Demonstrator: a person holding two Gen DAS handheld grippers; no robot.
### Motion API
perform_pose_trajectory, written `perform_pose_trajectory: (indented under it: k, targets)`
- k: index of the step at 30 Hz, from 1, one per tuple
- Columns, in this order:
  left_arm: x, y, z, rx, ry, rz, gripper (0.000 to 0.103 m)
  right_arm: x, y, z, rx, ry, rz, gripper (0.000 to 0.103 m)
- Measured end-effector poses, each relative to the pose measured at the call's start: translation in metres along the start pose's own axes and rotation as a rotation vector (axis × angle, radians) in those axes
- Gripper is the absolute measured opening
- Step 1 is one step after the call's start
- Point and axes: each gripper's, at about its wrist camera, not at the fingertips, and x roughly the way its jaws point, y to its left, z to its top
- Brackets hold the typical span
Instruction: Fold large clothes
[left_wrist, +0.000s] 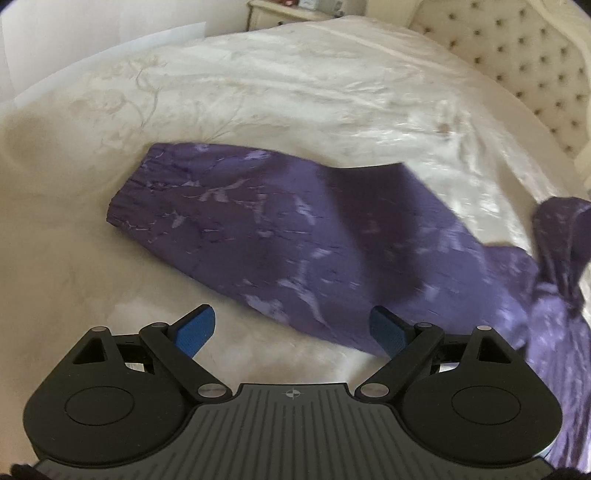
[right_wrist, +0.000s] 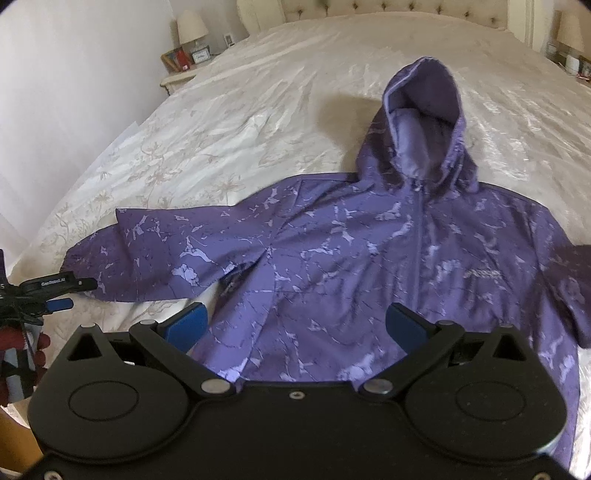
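A purple marbled hooded jacket (right_wrist: 332, 251) lies front up on the cream bedspread (right_wrist: 258, 92), with its hood (right_wrist: 424, 122) toward the headboard. One sleeve (left_wrist: 277, 229) stretches out to the side and ends in a gathered cuff (left_wrist: 129, 199). My left gripper (left_wrist: 293, 328) hovers open over the near edge of that sleeve, with nothing pressed between its blue pads (left_wrist: 199, 328). In the right wrist view the left gripper (right_wrist: 79, 293) shows at the left edge beside the cuff (right_wrist: 85, 266). My right gripper (right_wrist: 297, 325) stands wide open above the jacket's lower body.
A tufted headboard (left_wrist: 517, 55) closes the far end of the bed. A nightstand (right_wrist: 181, 74) with a lamp and picture frames stands at the far left, another (right_wrist: 576, 62) at the far right. The bed's left edge drops off beside the cuff.
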Motion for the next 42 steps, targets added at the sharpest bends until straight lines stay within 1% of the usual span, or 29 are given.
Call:
perform_pose_trajectory:
  k: [4, 9, 12, 15, 17, 18, 19, 20, 21, 22, 23, 24, 25, 26, 27, 31, 33, 35, 37, 40, 42]
  targets:
    - [0.017, 0.013, 0.007, -0.03, 0.003, -0.001, 0.091, 0.015, 0.008, 0.009, -0.016, 0.031, 0.001, 0.102]
    - [0.034, 0.025, 0.017, -0.079, -0.017, -0.042, 0.091, 0.035, 0.016, 0.018, -0.026, 0.063, 0.0, 0.102]
    - [0.042, 0.039, 0.024, -0.195, 0.002, -0.089, 0.09, 0.048, 0.018, 0.025, -0.019, 0.079, -0.002, 0.102]
    - [0.042, 0.054, 0.024, -0.34, -0.024, -0.135, 0.089, 0.064, 0.018, 0.033, -0.005, 0.089, -0.013, 0.102]
    - [0.04, 0.062, 0.023, -0.398, -0.034, -0.155, 0.085, 0.073, 0.019, 0.038, 0.005, 0.095, -0.017, 0.102]
    - [0.039, 0.064, 0.023, -0.405, -0.041, -0.163, 0.069, 0.077, 0.019, 0.04, 0.011, 0.096, -0.018, 0.102]
    - [0.037, 0.067, 0.022, -0.412, -0.05, -0.165, 0.039, 0.081, 0.02, 0.042, 0.017, 0.096, -0.016, 0.101]
    - [0.035, 0.069, 0.022, -0.418, -0.056, -0.163, 0.027, 0.085, 0.021, 0.044, 0.018, 0.098, -0.014, 0.1]
    - [0.032, 0.07, 0.021, -0.421, -0.065, -0.165, 0.017, 0.089, 0.022, 0.046, 0.016, 0.101, -0.011, 0.093]
    - [0.026, 0.069, 0.022, -0.413, -0.085, -0.168, 0.015, 0.094, 0.024, 0.048, 0.009, 0.106, -0.017, 0.084]
    - [0.019, 0.066, 0.023, -0.395, -0.103, -0.159, 0.013, 0.098, 0.027, 0.05, -0.002, 0.111, -0.018, 0.081]
    - [0.012, 0.061, 0.025, -0.366, -0.121, -0.151, 0.009, 0.103, 0.029, 0.052, -0.014, 0.116, -0.021, 0.075]
    - [0.004, 0.055, 0.027, -0.329, -0.143, -0.146, 0.009, 0.108, 0.031, 0.053, -0.027, 0.119, -0.019, 0.065]
    - [-0.006, 0.049, 0.027, -0.294, -0.168, -0.153, 0.008, 0.113, 0.033, 0.054, -0.037, 0.119, -0.007, 0.06]
    - [-0.016, 0.043, 0.029, -0.266, -0.191, -0.163, 0.007, 0.118, 0.035, 0.056, -0.044, 0.12, 0.005, 0.051]
    - [-0.055, 0.017, 0.038, -0.133, -0.285, -0.199, 0.007, 0.137, 0.038, 0.063, -0.031, 0.112, 0.066, 0.035]
    - [-0.074, 0.003, 0.043, -0.072, -0.335, -0.223, 0.007, 0.148, 0.039, 0.066, -0.017, 0.107, 0.086, 0.032]
    - [-0.086, -0.009, 0.048, -0.019, -0.37, -0.243, 0.007, 0.161, 0.041, 0.069, -0.006, 0.122, 0.091, 0.031]
    - [-0.094, -0.021, 0.051, 0.023, -0.391, -0.266, 0.007, 0.176, 0.04, 0.07, 0.01, 0.148, 0.087, 0.031]
    - [-0.101, -0.037, 0.055, 0.056, -0.412, -0.308, 0.007, 0.199, 0.036, 0.067, 0.046, 0.197, 0.078, 0.03]
    - [-0.102, -0.048, 0.053, 0.076, -0.416, -0.334, 0.007, 0.211, 0.033, 0.065, 0.058, 0.221, 0.072, 0.027]
